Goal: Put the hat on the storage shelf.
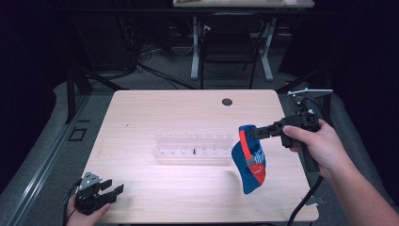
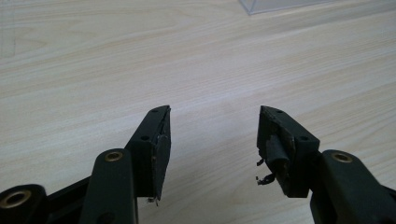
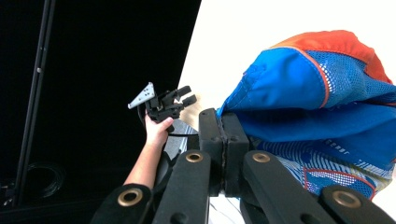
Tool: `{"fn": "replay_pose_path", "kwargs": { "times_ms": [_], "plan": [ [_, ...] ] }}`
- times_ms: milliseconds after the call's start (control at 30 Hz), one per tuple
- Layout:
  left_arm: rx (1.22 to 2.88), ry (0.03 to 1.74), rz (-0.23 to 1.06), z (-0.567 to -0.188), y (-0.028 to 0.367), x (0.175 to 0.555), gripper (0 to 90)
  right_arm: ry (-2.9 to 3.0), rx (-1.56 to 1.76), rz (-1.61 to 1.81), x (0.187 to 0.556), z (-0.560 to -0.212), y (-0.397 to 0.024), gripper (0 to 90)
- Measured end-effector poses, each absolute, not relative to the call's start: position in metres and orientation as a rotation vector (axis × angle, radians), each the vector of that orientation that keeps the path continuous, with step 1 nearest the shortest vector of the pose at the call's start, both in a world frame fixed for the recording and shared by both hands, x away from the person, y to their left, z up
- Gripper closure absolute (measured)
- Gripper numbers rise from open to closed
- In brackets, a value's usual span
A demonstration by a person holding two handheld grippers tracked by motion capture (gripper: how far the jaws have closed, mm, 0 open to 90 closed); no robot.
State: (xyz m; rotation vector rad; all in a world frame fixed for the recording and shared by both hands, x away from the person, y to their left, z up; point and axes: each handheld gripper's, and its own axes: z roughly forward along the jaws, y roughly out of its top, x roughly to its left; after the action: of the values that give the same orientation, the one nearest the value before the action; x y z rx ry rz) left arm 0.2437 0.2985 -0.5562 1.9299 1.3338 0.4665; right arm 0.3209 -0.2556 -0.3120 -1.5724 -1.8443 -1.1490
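Observation:
A blue and orange mesh cloth item (image 1: 250, 165), perhaps a cap, hangs in the air over the right side of the wooden table (image 1: 155, 110). My right gripper (image 1: 251, 133) is shut on its upper edge. In the right gripper view the jaws (image 3: 224, 135) stand pressed together, with the cloth (image 3: 303, 93) bunched just beyond them. My left gripper (image 1: 114, 191) rests at the table's near left corner, open and with nothing in it. Bare wood shows between its fingertips (image 2: 214, 135).
A clear plastic rack (image 1: 193, 148) lies across the middle of the table, just left of the hanging cloth; its corner (image 2: 271, 4) shows far ahead of the left gripper. A round cable hole (image 1: 227, 101) sits near the far edge. Desk legs and cables stand on the floor behind.

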Motion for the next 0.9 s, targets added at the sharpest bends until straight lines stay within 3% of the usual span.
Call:
{"fn": "replay_pose_path", "kwargs": {
  "times_ms": [467,900],
  "plan": [
    [1.881,1.278,0.471,-0.538,0.29,0.246,42.8,-1.806,-1.559,-1.187,0.327,-0.303,-0.245,90.0],
    [1.869,1.097,0.483,-0.499,0.253,0.248,43.4,-1.818,-1.543,-1.229,0.336,-0.278,-0.223,90.0]
  ]
}}
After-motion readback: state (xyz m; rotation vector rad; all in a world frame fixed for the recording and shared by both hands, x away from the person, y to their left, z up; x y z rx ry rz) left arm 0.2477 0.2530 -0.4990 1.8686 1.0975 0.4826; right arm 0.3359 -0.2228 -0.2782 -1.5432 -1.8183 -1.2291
